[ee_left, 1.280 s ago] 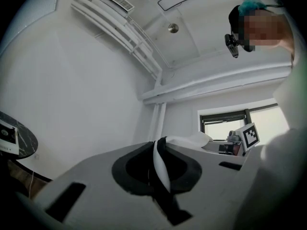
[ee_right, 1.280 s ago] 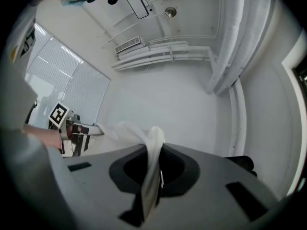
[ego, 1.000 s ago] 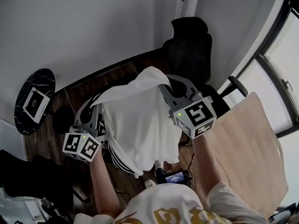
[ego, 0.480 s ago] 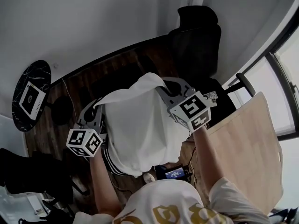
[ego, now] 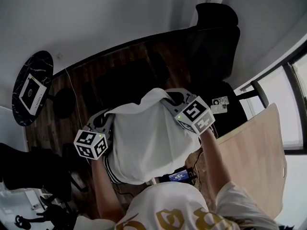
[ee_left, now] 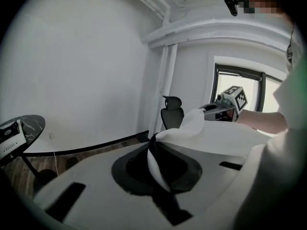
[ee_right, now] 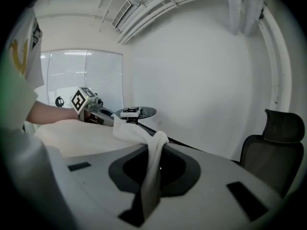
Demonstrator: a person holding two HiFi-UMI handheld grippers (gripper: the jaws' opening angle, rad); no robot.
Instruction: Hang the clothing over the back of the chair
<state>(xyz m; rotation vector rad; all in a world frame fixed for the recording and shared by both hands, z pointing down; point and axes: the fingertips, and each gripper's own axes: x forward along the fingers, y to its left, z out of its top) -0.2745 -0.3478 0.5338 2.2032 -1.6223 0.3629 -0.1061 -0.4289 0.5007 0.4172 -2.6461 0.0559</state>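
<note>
The person is holding a white garment [ego: 148,138] spread between the two grippers, in front of the body and above the dark wooden floor [ego: 96,80]. The left gripper [ee_left: 153,147] is gripping one upper corner of it: its jaws are closed tight, and a thin fold of white cloth is passing between them. The right gripper [ee_right: 156,150] is pinching the other upper corner. Its jaws are opening a little at this moment, but a twisted strip of the cloth is lying between them and they are pressing on it. Between the two corners the upper edge is running almost straight, and the rest of the cloth is hanging down toward the person. A dark striped band is showing at the lower left of the garment. The black office chair [ego: 213,37] is standing beyond the right gripper, near the white wall, with its high back and headrest upright. The garment is not touching the chair and is hanging apart from it. At the far left a round black marble side table [ego: 41,63] is carrying a small white device [ego: 29,92]. A pale wooden board [ego: 254,147] is lying at the right, beside the person's right arm.
</note>
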